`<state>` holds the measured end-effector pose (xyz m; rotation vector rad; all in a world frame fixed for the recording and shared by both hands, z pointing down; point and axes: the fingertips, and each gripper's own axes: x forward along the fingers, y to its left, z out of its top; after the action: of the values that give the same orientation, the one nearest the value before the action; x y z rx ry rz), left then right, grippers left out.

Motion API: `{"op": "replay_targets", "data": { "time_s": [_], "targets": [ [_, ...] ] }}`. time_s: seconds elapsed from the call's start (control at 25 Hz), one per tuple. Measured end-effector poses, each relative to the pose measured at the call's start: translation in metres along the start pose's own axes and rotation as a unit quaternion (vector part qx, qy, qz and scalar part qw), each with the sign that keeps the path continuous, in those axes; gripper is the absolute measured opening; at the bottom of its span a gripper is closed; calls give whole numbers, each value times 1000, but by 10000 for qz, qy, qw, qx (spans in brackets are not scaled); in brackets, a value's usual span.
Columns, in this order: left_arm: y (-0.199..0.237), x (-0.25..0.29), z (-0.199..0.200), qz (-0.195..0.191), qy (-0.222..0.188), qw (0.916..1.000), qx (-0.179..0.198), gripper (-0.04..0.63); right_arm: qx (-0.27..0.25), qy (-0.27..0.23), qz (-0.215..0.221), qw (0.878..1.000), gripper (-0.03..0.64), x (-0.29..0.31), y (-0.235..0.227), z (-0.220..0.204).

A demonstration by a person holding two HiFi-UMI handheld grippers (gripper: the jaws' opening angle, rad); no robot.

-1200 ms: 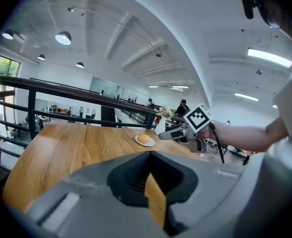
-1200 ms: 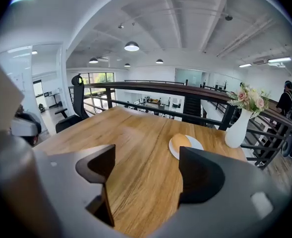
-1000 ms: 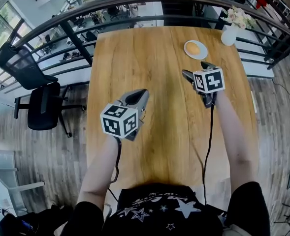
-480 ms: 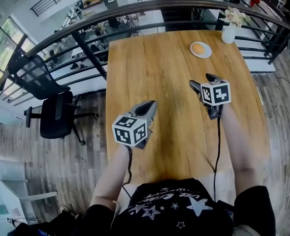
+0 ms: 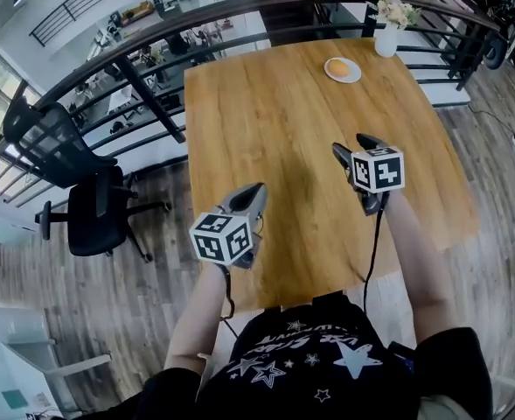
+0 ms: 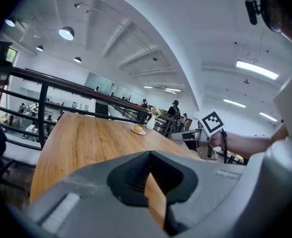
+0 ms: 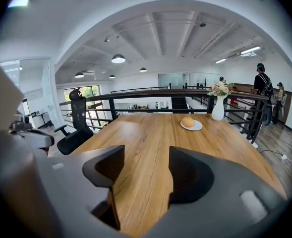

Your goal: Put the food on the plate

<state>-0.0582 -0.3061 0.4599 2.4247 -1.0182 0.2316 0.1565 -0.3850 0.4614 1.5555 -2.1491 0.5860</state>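
Now: your R gripper (image 7: 146, 175) jaws apart, just been closing, nothing between; L gripper (image 6: 148, 155) jaws clenched, empty. Bun (image 7: 188, 121) on plate (image 7: 198, 127), well ahead of R jaws, slightly right.

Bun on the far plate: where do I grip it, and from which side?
Grip the bun across its rounded sides at the widest part, above the plate rim. Come from the near side, tilted down: it sits domed and low, and the vase stands close on its right.
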Motion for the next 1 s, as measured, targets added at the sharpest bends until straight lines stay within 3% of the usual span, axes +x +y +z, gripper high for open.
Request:
{"op": "replay_targets", "data": {
  "time_s": [0.12, 0.56, 1.0],
  "targets": [
    [-5, -17, -8, -119, 42, 9999, -21, 2, 181, -89, -108, 9997, 274, -17, 16, -8],
    [-15, -69, -36, -690, 106, 9976, -15, 2, 710, -312, -611, 9951, 127, -74, 76, -56],
    [-27, -85, -65, -1146, 395, 9926, 62, 2, 1151, -46, -968, 9886, 14, -104, 118, -126]
  ]
}}
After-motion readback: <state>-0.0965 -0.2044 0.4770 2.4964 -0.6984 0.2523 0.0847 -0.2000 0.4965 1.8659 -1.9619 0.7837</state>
